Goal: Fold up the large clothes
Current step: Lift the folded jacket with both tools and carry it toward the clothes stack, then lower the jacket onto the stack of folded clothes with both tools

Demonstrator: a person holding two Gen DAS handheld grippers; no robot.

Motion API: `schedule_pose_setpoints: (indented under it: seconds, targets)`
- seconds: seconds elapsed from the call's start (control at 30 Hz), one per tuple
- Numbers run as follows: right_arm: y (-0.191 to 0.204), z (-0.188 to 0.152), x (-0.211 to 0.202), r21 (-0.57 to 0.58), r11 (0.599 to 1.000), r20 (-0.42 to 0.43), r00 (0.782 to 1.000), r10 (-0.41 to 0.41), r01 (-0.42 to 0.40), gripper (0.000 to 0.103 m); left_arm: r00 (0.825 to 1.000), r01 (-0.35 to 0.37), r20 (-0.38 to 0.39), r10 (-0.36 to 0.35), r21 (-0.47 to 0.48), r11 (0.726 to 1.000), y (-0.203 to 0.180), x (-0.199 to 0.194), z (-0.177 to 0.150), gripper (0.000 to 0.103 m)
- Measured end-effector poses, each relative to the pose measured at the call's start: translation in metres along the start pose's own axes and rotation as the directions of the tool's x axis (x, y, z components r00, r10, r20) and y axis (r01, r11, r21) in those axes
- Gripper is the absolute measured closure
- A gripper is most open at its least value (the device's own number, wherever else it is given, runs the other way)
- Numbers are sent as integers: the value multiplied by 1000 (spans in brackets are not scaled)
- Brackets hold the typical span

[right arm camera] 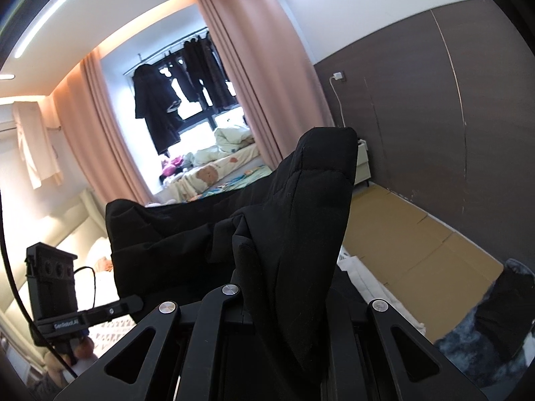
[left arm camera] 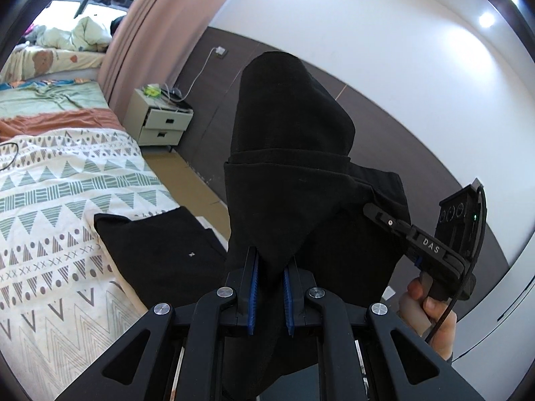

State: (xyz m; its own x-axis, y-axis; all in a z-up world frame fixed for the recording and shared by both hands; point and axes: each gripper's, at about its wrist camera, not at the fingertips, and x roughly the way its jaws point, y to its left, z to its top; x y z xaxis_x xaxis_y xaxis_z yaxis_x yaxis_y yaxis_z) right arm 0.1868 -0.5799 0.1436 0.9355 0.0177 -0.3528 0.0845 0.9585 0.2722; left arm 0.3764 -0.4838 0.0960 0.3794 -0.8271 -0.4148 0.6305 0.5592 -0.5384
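A large black garment (left arm camera: 287, 180) hangs in the air between both grippers, bunched and standing up in a peak. My left gripper (left arm camera: 271, 287) is shut on its lower fold, with cloth pinched between the blue pads (left arm camera: 253, 284). My right gripper (left arm camera: 378, 212), held by a hand (left arm camera: 428, 314), is shut on the garment's right edge. In the right wrist view the black garment (right arm camera: 301, 220) drapes over my right fingers and hides them. It stretches left to the left gripper (right arm camera: 133, 302).
A folded black garment (left arm camera: 160, 254) lies on the bed's patterned quilt (left arm camera: 50, 200), near its edge. Beyond stand a white nightstand (left arm camera: 164, 120), a pink curtain (left arm camera: 147, 33) and a dark wall panel. Cardboard sheets (right arm camera: 418, 234) cover the floor. Dark clothes (right arm camera: 157, 107) hang at the window.
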Motion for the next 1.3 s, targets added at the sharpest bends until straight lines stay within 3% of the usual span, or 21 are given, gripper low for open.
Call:
schedule_pose_setpoints:
  seconds: [0.4,0.77,0.93,1.0,1.13,1.17,1.2,1.27,1.3]
  targets:
    - [-19,10,115,18,998,-134,989,-58,61,92,998,-26,-62,21,-92,995,80,58,25,90]
    - [-52,-28,252,-21,987,-355,921,-158,161,93,990,-66,-135,43,-174,983,183,128,23,94]
    - [-72,-45,287,-21,975,-406,890,-209,219,93,986,-71,-160,38,-206,976,217,146,12,94]
    - [-84,-47,294,13,965,-434,871,-231,263,88,984,-83,-170,45,-223,971,225,149,9,93]
    - [-109,-44,290,46,935,-466,836,-290,351,48,977,-103,-209,52,-241,965,233,150,5,78]
    - [-111,-42,283,57,934,-457,841,-290,354,45,976,-91,-213,37,-249,964,234,148,5,63]
    - [-112,-40,275,70,935,-447,849,-282,347,45,976,-89,-216,33,-253,963,234,147,5,38]
    - [-115,-33,247,91,935,-422,864,-275,342,39,981,-96,-187,47,-261,960,234,137,2,17]
    - [-116,-32,239,90,933,-412,866,-284,349,37,985,-94,-167,51,-261,961,234,133,0,16]
